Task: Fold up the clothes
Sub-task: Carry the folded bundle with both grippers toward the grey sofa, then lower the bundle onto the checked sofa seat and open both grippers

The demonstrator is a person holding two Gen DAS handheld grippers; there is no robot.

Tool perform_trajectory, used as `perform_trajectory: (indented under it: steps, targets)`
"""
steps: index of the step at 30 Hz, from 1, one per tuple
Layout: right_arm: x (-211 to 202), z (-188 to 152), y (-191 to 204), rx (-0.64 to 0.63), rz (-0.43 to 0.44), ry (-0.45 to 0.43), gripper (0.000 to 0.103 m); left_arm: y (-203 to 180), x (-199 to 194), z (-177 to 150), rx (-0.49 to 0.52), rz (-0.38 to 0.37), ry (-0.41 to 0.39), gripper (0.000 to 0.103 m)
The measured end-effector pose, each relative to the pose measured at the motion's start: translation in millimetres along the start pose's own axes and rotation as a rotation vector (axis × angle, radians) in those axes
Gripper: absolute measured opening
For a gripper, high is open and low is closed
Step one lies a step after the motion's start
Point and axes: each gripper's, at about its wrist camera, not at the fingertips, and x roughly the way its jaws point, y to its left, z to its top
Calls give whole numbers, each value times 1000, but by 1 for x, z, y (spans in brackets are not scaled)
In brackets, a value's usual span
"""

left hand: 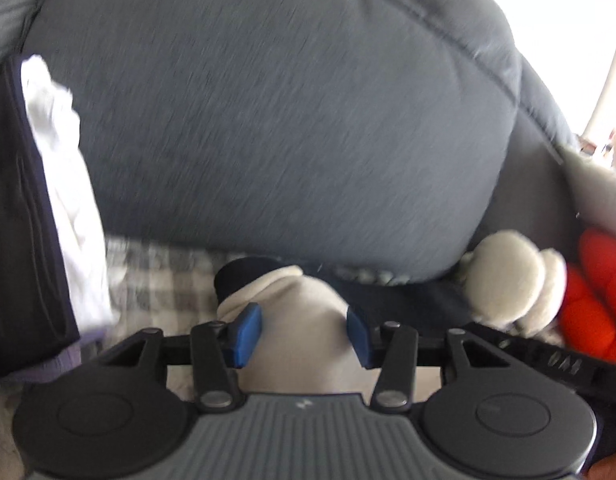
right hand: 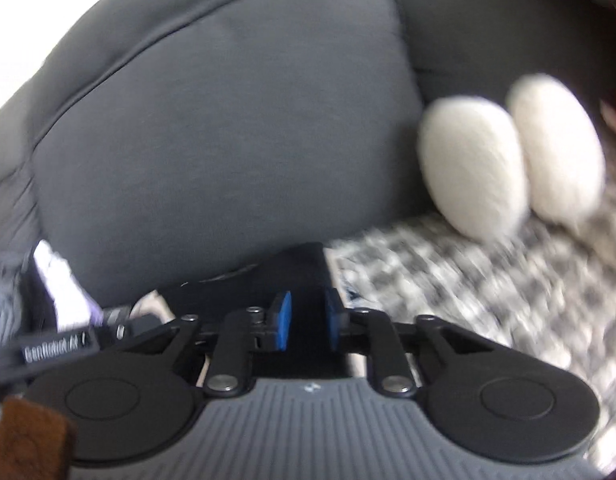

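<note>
Both grippers point forward and somewhat downward toward a grey sofa cushion [left hand: 268, 120]. The left gripper [left hand: 304, 334] has its two blue pads [left hand: 246, 332] against the sides of a cream garment [left hand: 292, 312] with a dark navy part, gripping it above the checkered cover [left hand: 156, 284]. The right gripper [right hand: 306, 322] stands narrow, its jaws closed on a black cloth [right hand: 296, 276] between them. Beside it lie two cream plush feet [right hand: 507, 160]. One white garment [left hand: 64, 184] lies at the left, one red plush toy [left hand: 595, 292] at the right.
</note>
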Motion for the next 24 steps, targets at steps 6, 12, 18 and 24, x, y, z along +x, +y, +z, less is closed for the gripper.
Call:
perform_trajectory:
  steps: [6, 12, 18, 24]
  targets:
    - [-1, -3, -18, 121, 20, -9, 31, -7, -5, 4, 48, 36, 15, 52]
    - [-33, 0, -6, 88, -17, -37, 40, -8, -20, 12, 4, 34, 46, 59]
    - [-83, 6, 5, 84, -25, -68, 51, -20, -50, 23, -12, 135, 71, 76]
    - [-130, 5, 16, 119, -41, -110, 70, -40, -79, 27, 8, 202, 122, 94]
